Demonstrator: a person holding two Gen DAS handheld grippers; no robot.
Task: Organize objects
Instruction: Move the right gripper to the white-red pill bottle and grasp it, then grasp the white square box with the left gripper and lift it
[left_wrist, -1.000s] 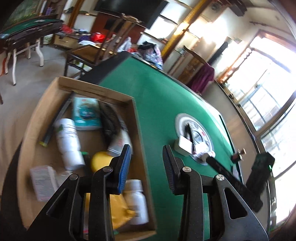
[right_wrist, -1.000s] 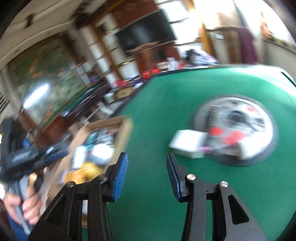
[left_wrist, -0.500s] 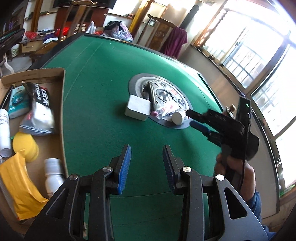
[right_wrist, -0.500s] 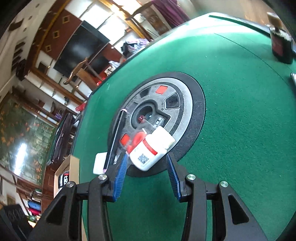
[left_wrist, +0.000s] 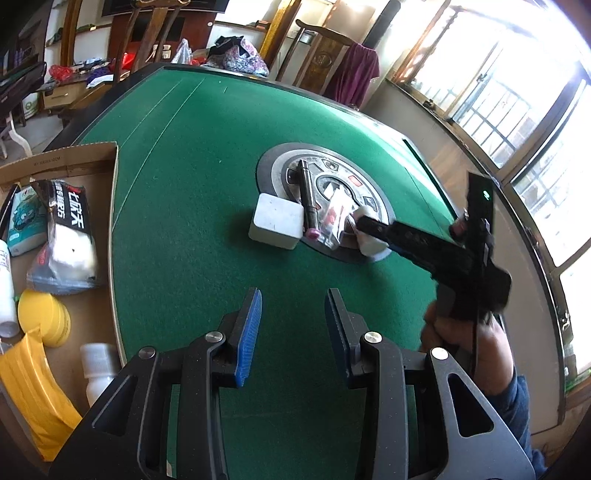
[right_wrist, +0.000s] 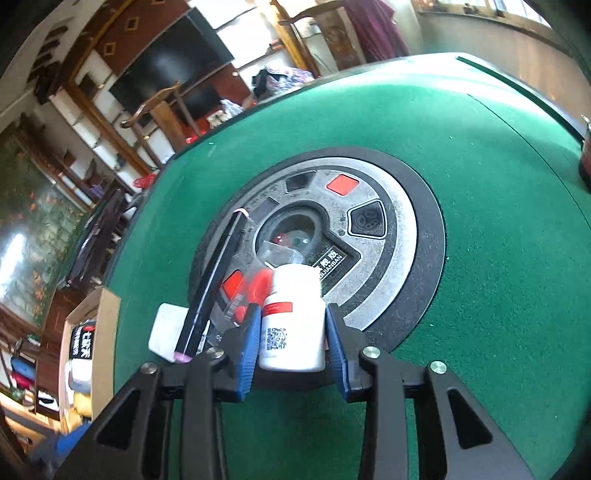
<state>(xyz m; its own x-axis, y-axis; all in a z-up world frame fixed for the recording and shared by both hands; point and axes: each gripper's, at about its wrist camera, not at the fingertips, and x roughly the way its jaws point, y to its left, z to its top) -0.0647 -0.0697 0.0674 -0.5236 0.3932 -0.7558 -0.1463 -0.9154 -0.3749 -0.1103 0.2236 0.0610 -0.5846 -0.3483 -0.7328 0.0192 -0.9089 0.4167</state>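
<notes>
The right tongs (right_wrist: 291, 343) have just been closing, and now both blue pads press the sides of a white pill bottle (right_wrist: 293, 317) that lies low in the middle of the right wrist view, its cap pointing away toward the round metal dial (right_wrist: 384, 258) set into the green table (right_wrist: 480, 332). Just left of the bottle sits a clear bag with red bits (right_wrist: 251, 291), then a long dark pen (right_wrist: 214, 288) slanting up the frame, and a white box (right_wrist: 164, 328) at its lower end. At the left edge stands a cardboard box (right_wrist: 107, 325). The left tongs (left_wrist: 293, 325) hover at the bottom centre of the left wrist view, their fingers a modest way apart with nothing between them, only green felt showing through the gap. Above them the same white box touches the dial's rim, with the right tongs reaching in from the right, held by a hand (left_wrist: 469, 339). The cardboard box at the left holds a yellow tin (left_wrist: 44, 317), a yellow packet (left_wrist: 33, 391), a small white bottle (left_wrist: 98, 373) and a black-and-white pouch (left_wrist: 68, 240).
</notes>
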